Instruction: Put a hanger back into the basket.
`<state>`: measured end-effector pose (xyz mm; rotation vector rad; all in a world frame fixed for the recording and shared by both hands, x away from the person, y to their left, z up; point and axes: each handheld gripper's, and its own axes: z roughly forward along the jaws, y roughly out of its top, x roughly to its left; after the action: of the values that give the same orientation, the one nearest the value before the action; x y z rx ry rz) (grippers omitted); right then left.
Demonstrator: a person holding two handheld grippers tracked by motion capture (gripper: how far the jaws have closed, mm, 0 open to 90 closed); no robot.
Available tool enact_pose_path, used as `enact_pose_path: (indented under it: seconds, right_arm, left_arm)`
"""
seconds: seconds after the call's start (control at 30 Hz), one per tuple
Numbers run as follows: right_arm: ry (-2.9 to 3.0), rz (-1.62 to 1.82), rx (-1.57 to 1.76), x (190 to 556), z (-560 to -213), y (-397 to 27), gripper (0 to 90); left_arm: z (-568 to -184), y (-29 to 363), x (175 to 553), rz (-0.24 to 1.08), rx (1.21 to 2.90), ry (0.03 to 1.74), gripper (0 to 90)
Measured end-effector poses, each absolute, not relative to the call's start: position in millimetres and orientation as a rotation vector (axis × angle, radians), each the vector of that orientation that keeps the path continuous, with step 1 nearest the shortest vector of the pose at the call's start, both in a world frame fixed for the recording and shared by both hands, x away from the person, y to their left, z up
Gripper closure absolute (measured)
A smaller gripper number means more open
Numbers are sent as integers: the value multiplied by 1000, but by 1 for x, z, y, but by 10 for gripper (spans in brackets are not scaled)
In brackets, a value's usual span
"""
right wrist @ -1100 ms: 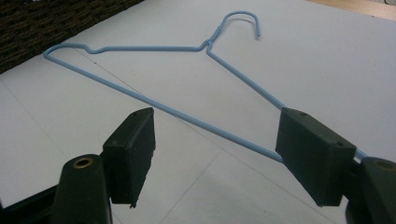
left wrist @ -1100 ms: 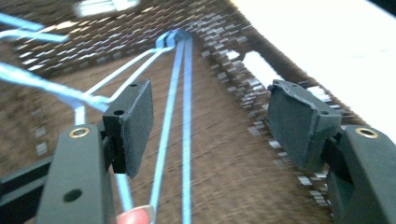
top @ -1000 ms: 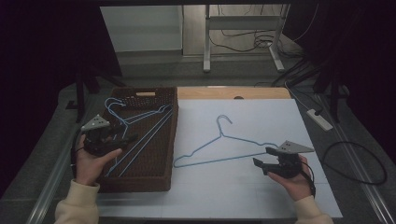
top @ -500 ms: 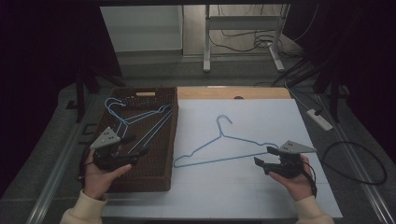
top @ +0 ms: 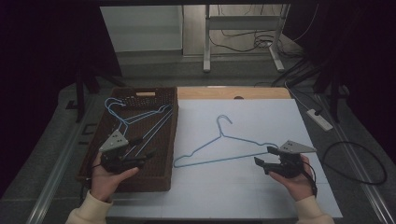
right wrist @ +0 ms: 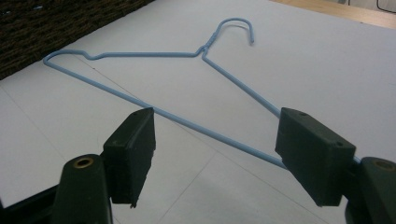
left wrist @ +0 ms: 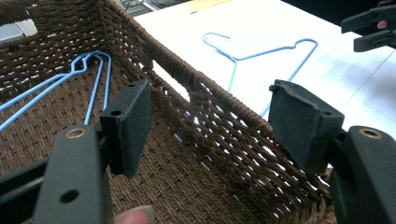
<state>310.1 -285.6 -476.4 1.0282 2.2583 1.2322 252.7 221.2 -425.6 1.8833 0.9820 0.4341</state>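
Observation:
A blue wire hanger [top: 219, 136] lies flat on the white sheet [top: 261, 116]. My right gripper [top: 262, 158] stands open at the hanger's right end, and the bottom bar of the hanger [right wrist: 205, 49] runs between and under its jaws [right wrist: 217, 149] without being pinched. Several more blue hangers [top: 140, 122] lie in the brown woven basket [top: 173, 140] on the left. My left gripper [top: 142, 154] is open low over the near part of the basket. In the left gripper view its jaws [left wrist: 217, 121] straddle the basket wall [left wrist: 233, 144], clear of the hangers [left wrist: 93, 74].
A wooden table edge [top: 233, 93] shows beyond the sheet. On the floor to the right are a white power strip [top: 320, 119] and a looped black cable [top: 355, 163]. Metal desk legs [top: 205, 42] stand at the back. The right gripper [left wrist: 373, 28] shows far off in the left gripper view.
My left hand has moved its gripper toward the near side and slightly right along the basket. The right gripper has kept still.

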Motion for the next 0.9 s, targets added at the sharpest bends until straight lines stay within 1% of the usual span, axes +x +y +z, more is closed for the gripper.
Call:
enact_pose_path:
  seconds: [0.3, 0.37, 0.4, 0.53, 0.57, 0.7, 0.73, 0.77, 0.8, 0.83, 0.87, 0.9]
  right_arm:
    - [2245, 1216, 1092, 313, -478, -283, 281]
    - [2241, 1208, 1114, 313, -477, -281, 298]
    - [2248, 1207, 1121, 313, -477, -281, 334]
    - [2285, 1199, 1147, 317, -480, -277, 360]
    - [2304, 1191, 1156, 319, -480, -275, 379]
    - [2383, 1163, 1139, 326, -479, -256, 528]
    - [2404, 1151, 1119, 328, -477, -248, 586]
    - [2415, 1145, 1111, 330, -476, -244, 586]
    - [2428, 1140, 1104, 332, -475, -238, 683]
    - [2428, 1140, 1104, 332, -475, -238, 683]
    - [2454, 1149, 1103, 336, -472, -229, 805]
    - [2454, 1149, 1103, 336, -472, -229, 805]
  left_arm:
    - [-427, 220, 253, 434, 1882, 987, 308]
    - [-426, 219, 253, 434, 1881, 982, 308]
    - [-426, 218, 253, 433, 1881, 979, 308]
    - [-425, 216, 253, 419, 1883, 965, 308]
    - [-426, 215, 253, 416, 1886, 963, 308]
    - [-426, 213, 253, 409, 1893, 956, 307]
    - [-425, 213, 252, 410, 1892, 954, 307]
    - [-425, 213, 252, 410, 1892, 954, 307]
    - [-424, 213, 251, 411, 1889, 951, 307]
    - [-424, 213, 251, 411, 1889, 951, 307]
    - [-423, 214, 251, 413, 1886, 948, 307]
    - [-423, 214, 251, 413, 1886, 948, 307]
